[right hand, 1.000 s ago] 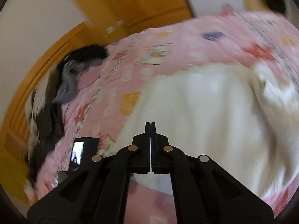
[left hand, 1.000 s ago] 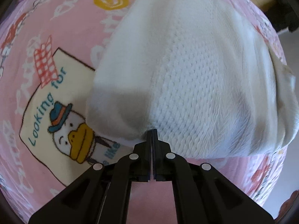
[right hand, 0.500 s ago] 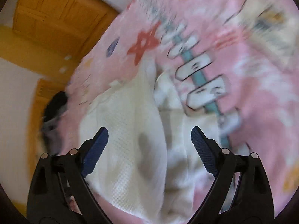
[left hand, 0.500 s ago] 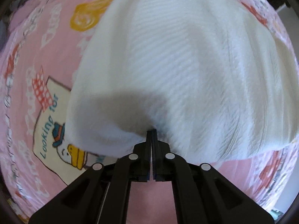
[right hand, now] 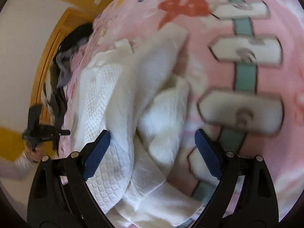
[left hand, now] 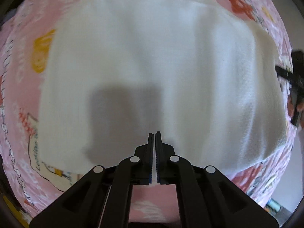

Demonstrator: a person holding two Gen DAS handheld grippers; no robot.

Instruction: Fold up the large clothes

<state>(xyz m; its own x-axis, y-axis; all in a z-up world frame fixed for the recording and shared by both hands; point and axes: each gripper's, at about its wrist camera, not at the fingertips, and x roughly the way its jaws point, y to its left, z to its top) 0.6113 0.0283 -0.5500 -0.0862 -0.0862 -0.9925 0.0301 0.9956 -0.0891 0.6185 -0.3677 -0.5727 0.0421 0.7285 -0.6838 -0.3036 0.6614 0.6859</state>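
Note:
A large white knitted garment point(left hand: 144, 72) lies spread flat on a pink patterned bedspread point(left hand: 20, 129). My left gripper point(left hand: 154, 134) hovers over the garment's near edge with its jaws almost closed, a thin gap between them and nothing held. In the right wrist view the same garment point(right hand: 117, 114) shows bunched folds and a rumpled sleeve point(right hand: 165, 114). My right gripper point(right hand: 152, 142) is wide open above those folds, empty. The right gripper shows at the right edge of the left wrist view point(left hand: 296, 87); the left one shows at the left of the right wrist view point(right hand: 38, 129).
A heap of dark clothes point(right hand: 62, 62) lies at the far end of the bed against an orange wooden headboard point(right hand: 47, 38). The bedspread point(right hand: 247, 57) carries cartoon prints. The bed's edge and floor point(left hand: 285, 180) show at lower right.
My left gripper has risen and pulled back, so more of the flat garment shows. My right gripper opened about half a second ago and has swung over the bunched side of the garment.

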